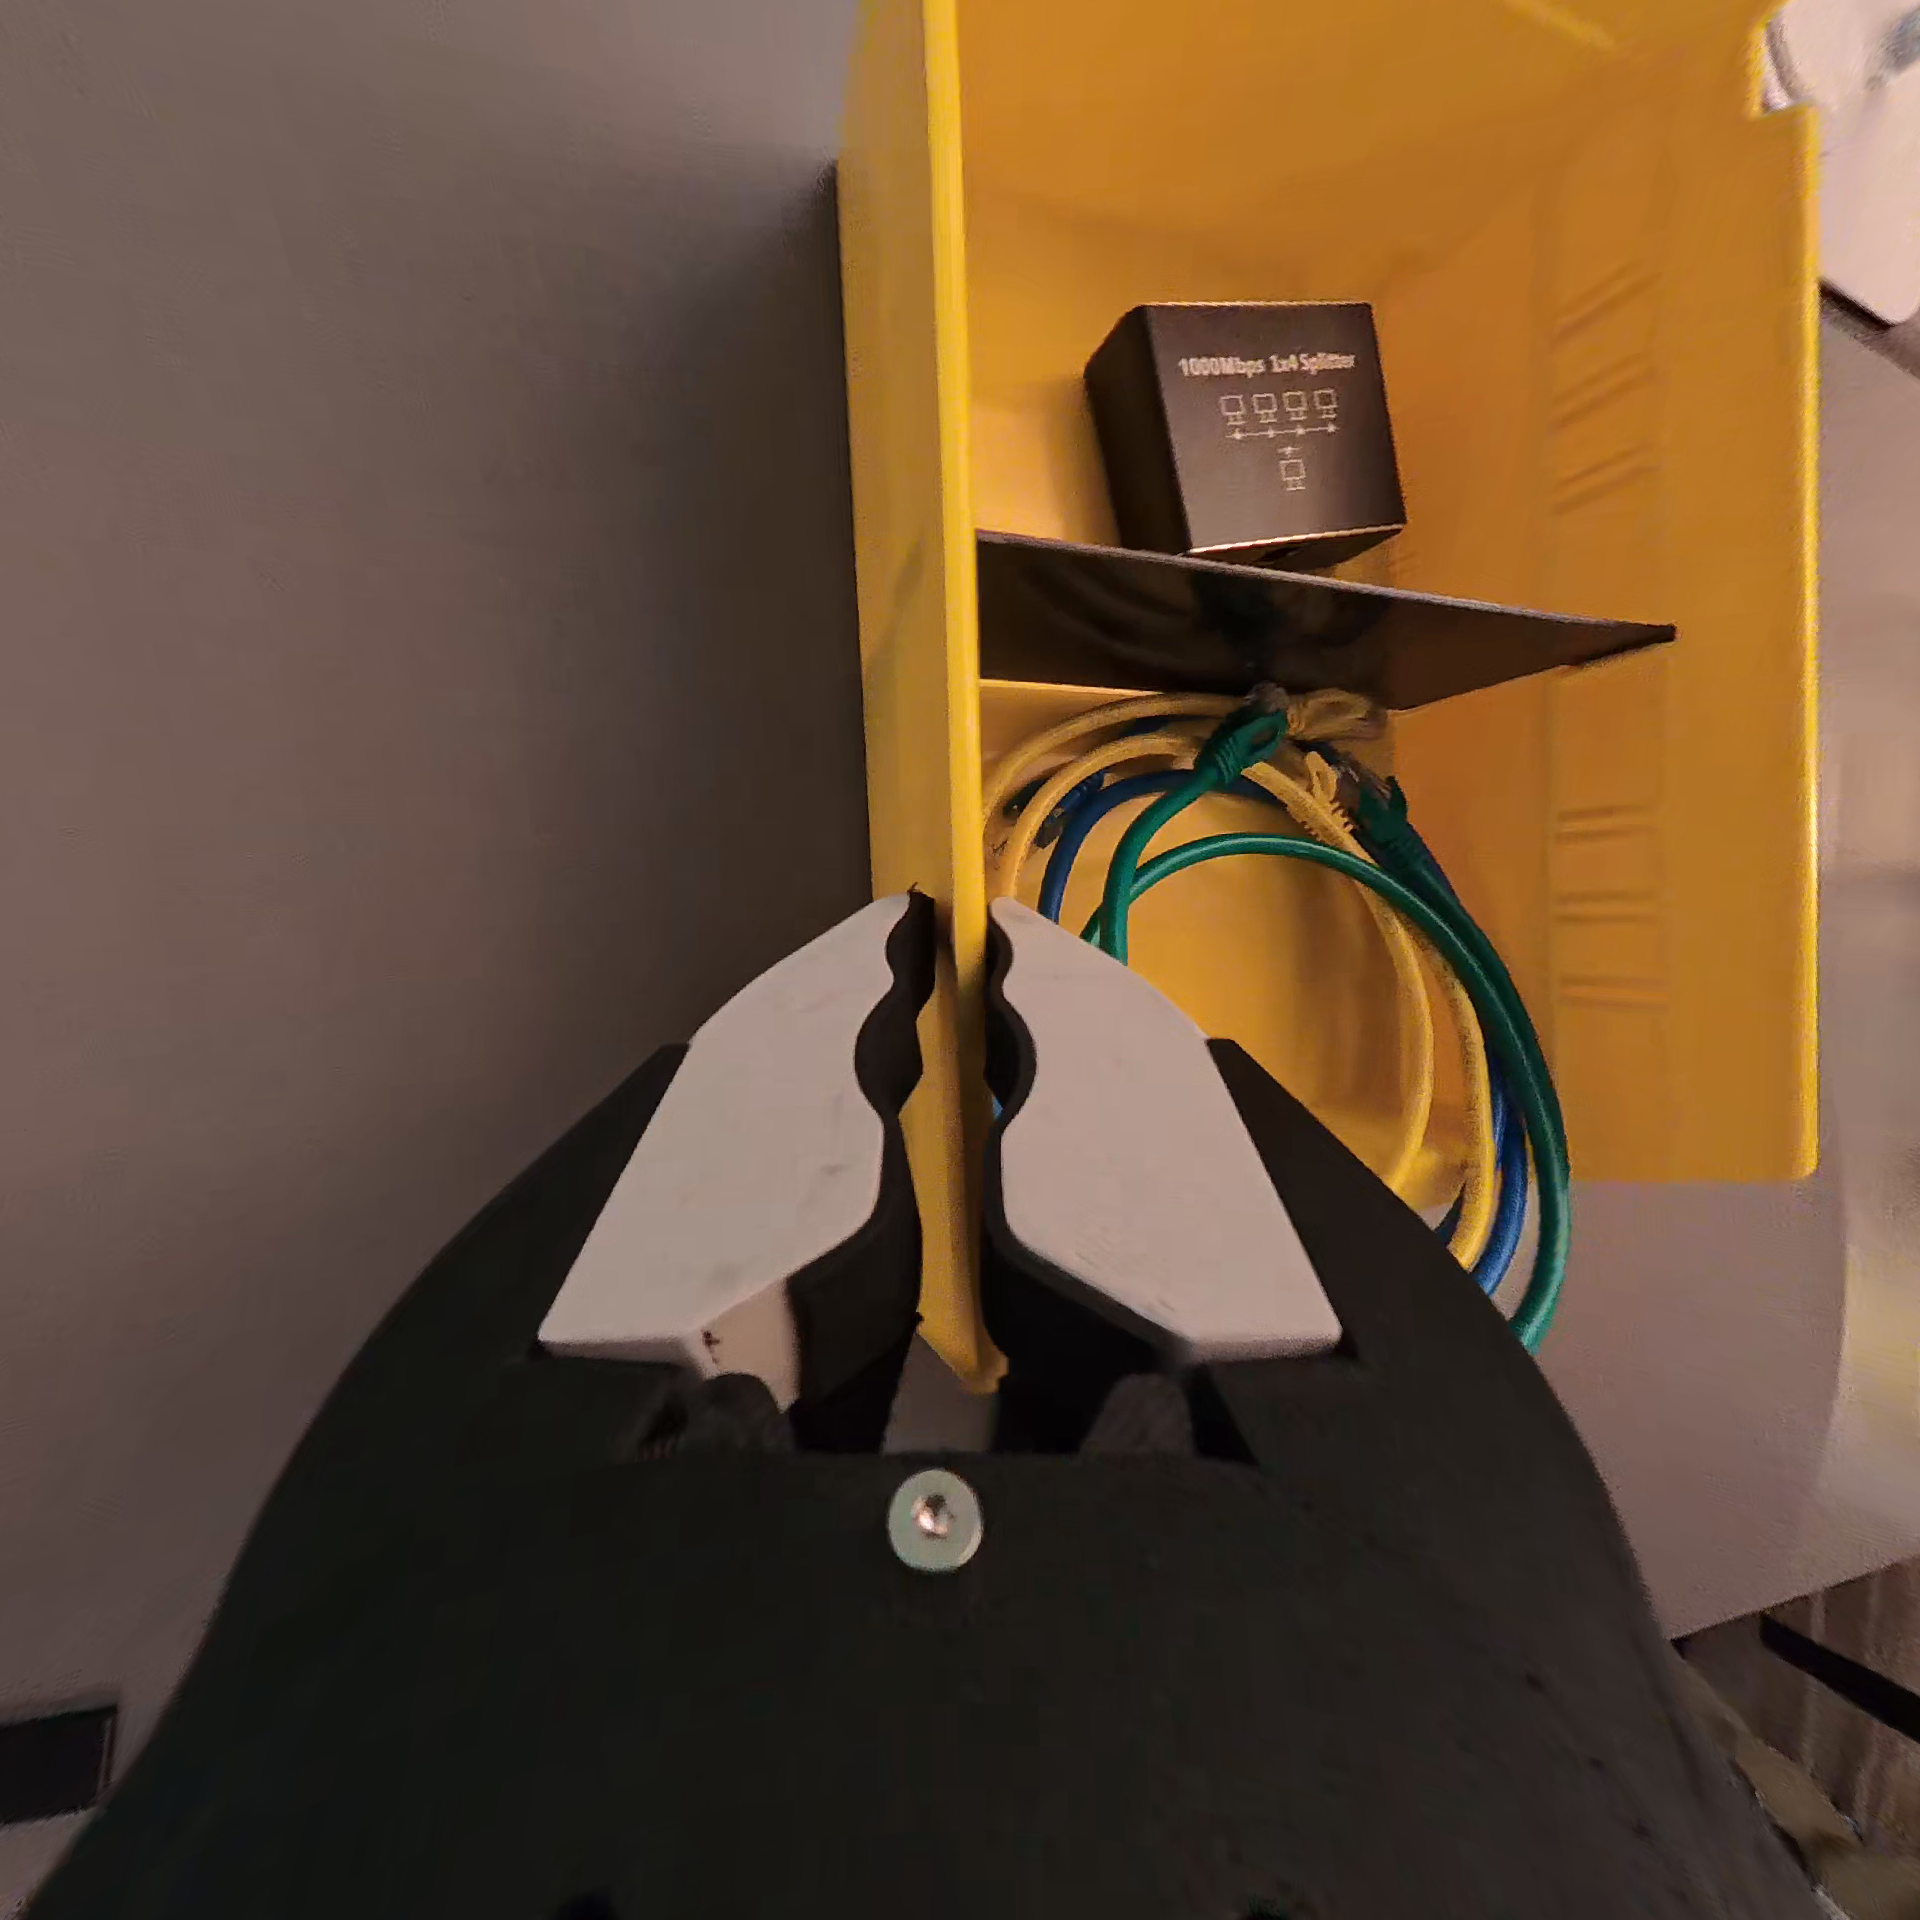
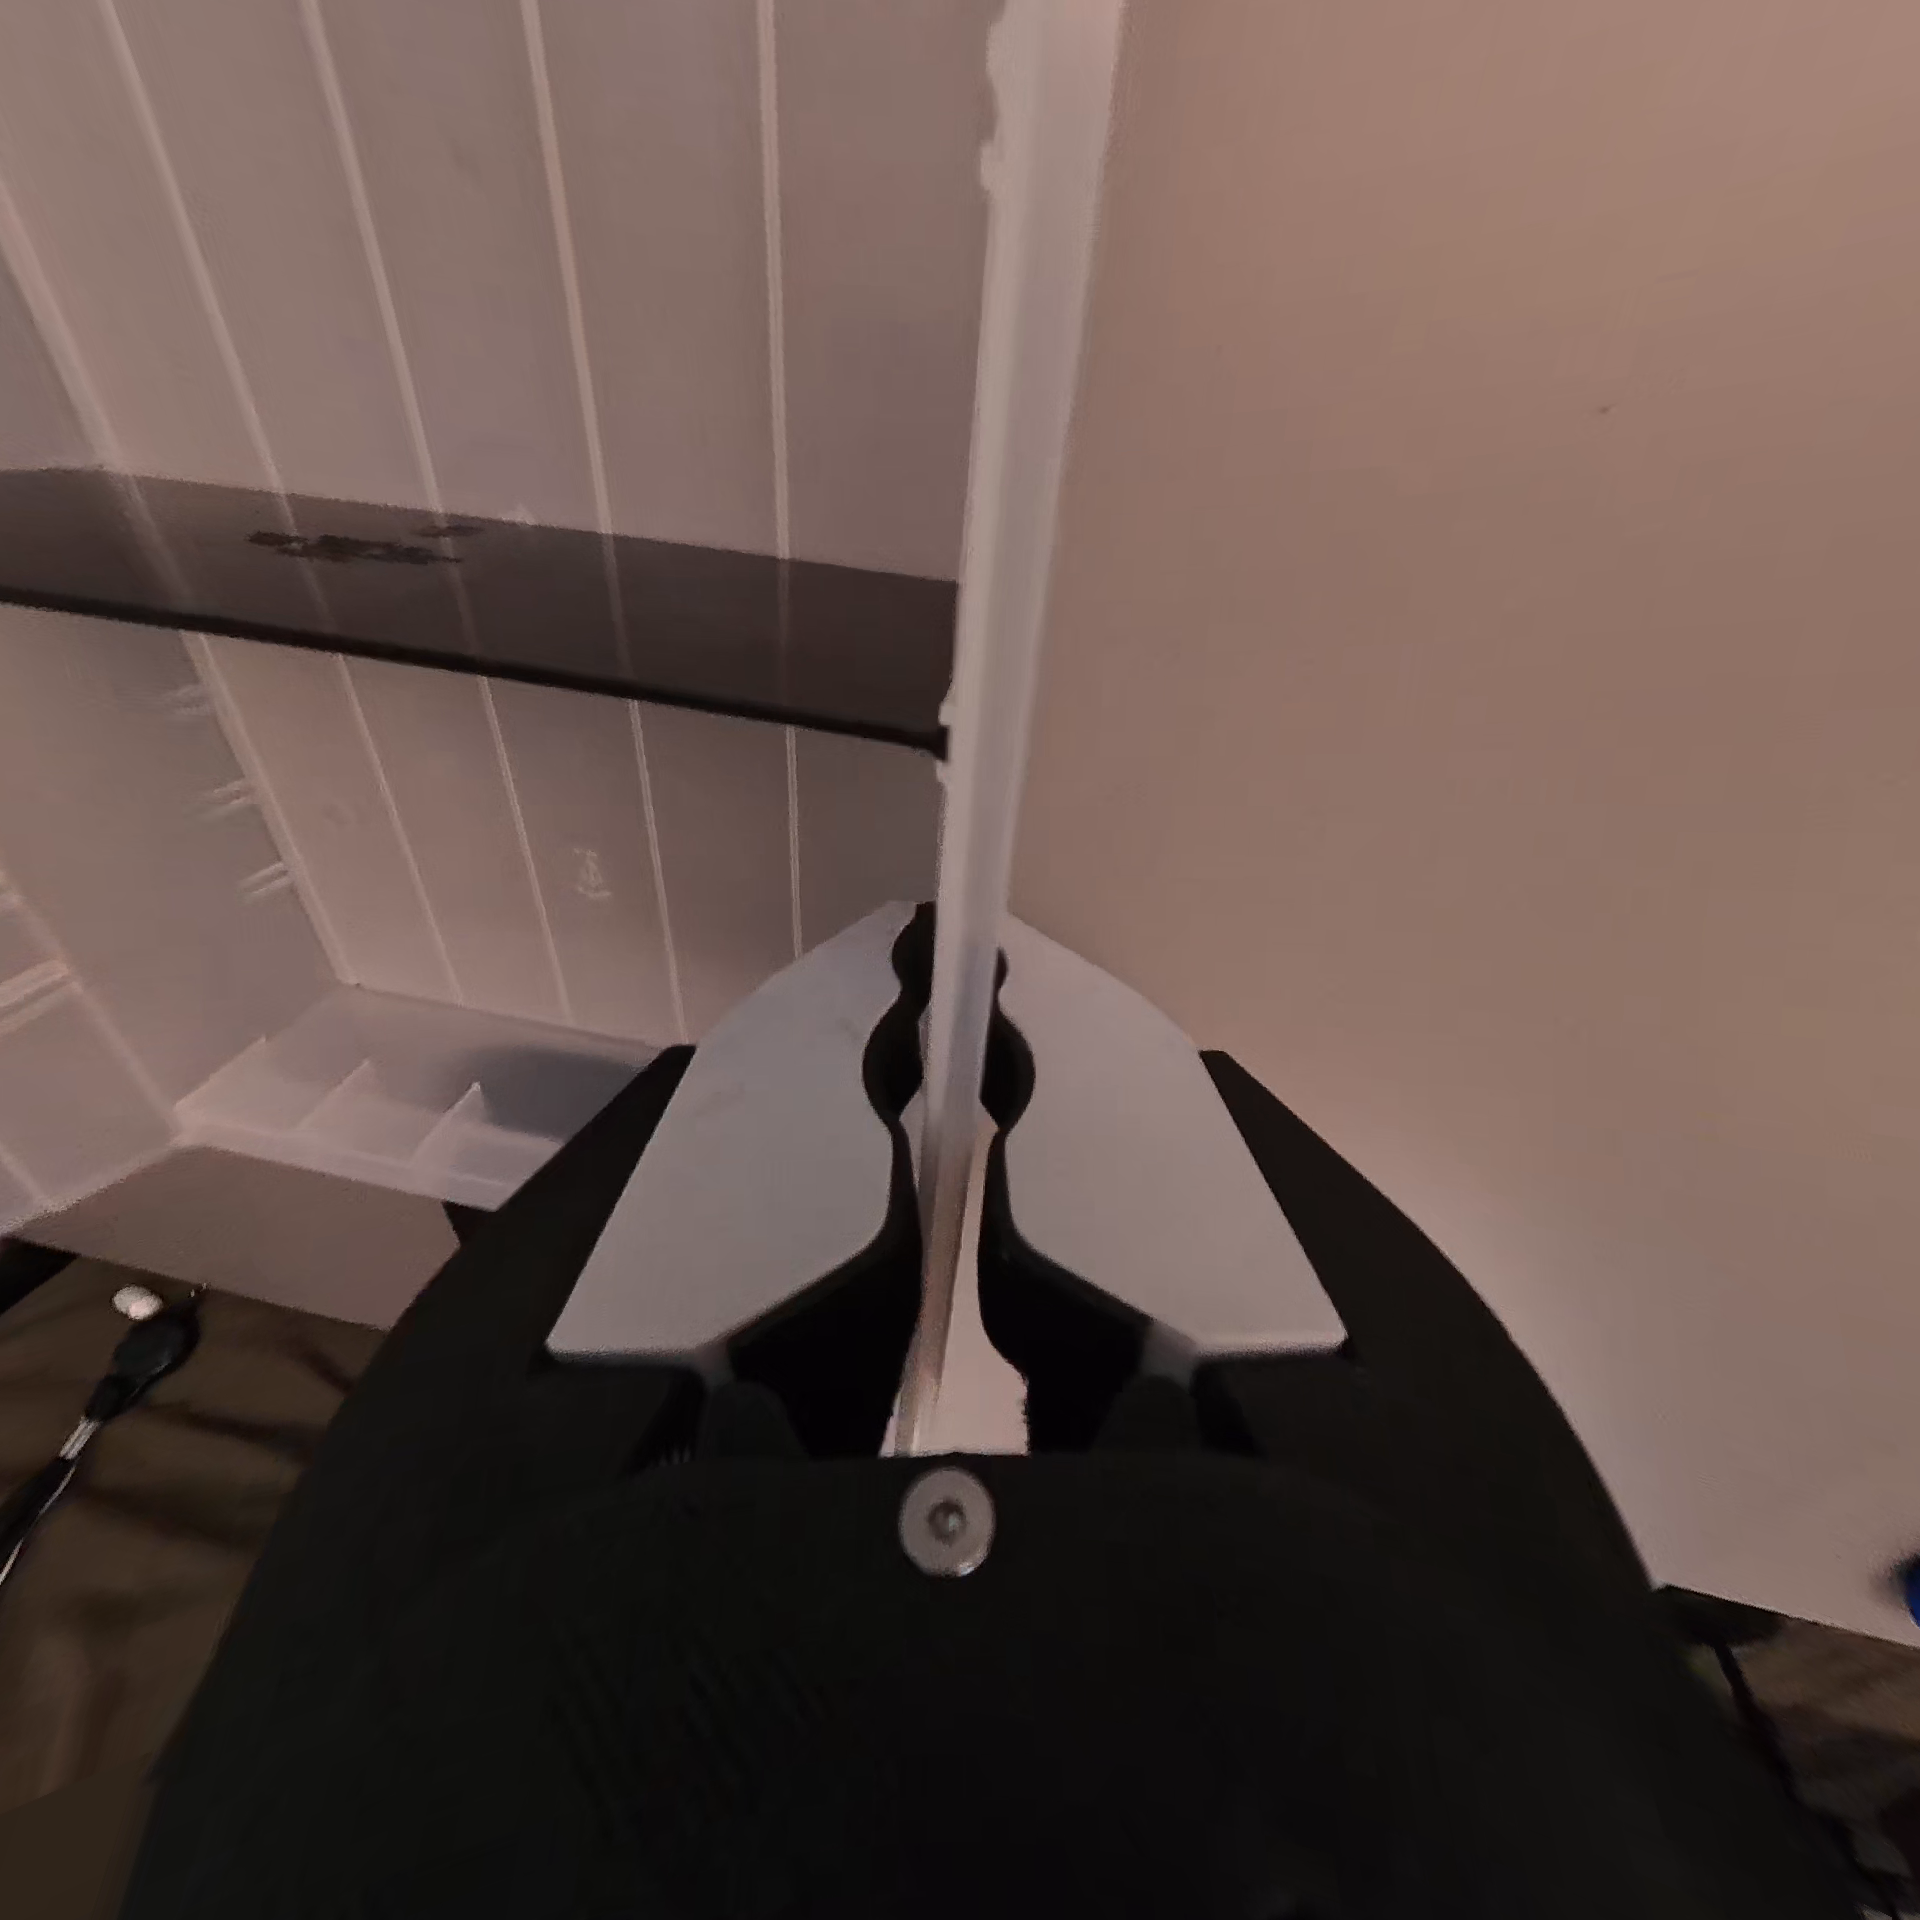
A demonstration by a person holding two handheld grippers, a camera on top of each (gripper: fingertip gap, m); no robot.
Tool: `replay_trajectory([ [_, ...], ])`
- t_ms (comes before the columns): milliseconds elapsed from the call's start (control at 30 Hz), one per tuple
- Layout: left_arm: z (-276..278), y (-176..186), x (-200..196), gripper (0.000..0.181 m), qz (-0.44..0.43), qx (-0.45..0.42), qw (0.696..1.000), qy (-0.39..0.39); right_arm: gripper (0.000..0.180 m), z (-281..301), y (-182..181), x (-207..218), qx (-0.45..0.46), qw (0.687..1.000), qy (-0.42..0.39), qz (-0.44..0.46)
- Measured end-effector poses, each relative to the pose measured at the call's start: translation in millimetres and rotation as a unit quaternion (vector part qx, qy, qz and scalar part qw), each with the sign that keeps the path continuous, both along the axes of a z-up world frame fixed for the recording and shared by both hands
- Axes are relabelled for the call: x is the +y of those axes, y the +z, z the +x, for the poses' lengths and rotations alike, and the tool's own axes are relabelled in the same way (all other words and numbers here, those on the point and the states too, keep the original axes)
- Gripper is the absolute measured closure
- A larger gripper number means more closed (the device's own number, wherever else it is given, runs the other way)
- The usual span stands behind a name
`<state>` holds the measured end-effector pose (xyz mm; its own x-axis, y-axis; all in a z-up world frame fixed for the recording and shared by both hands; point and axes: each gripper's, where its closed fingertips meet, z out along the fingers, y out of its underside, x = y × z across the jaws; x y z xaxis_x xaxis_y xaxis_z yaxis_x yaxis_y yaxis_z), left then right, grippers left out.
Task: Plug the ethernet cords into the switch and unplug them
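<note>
Left tongs (image 1: 964, 914) are clenched on the yellow bin's (image 1: 1299, 208) near side wall, right tongs (image 2: 961, 920) pinching a white bin's (image 2: 520, 312) wall edge; the black switch (image 1: 1252, 426) sits beyond a black divider (image 1: 1299, 623), the ethernet cords (image 1: 1455, 987) coiled on its near side. Best, I'd judge, to set both bins down level before letting go. Ports hidden, and the surface underneath is blurred.

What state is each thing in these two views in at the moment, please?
Left tongs: shut on the yellow bin's wall.
Right tongs: shut on the clear bin's wall.
Yellow bin: gripped, split by a black divider.
Switch: behind the divider, nothing visibly plugged in.
Ethernet cords: coiled, unplugged.
Clear bin: gripped.
</note>
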<state>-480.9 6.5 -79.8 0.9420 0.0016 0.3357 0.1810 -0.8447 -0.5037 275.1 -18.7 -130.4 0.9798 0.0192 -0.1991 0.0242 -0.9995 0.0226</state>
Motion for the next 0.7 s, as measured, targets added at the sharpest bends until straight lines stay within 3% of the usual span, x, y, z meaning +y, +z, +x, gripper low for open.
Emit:
replay_trajectory([
  [500, -14.7, 1.0, 23.8, 0.173, 0.047, -0.027, 0.998, 0.015, 0.173, 48.2, -0.3, 4.7, -0.009, 0.994, -0.106, 0.014],
  [700, -20.2, 1.2, 28.8, 0.173, 0.059, -0.026, 0.998, 0.016, 0.174, 45.2, -0.3, 4.6, -0.014, 0.994, -0.107, 0.009],
])
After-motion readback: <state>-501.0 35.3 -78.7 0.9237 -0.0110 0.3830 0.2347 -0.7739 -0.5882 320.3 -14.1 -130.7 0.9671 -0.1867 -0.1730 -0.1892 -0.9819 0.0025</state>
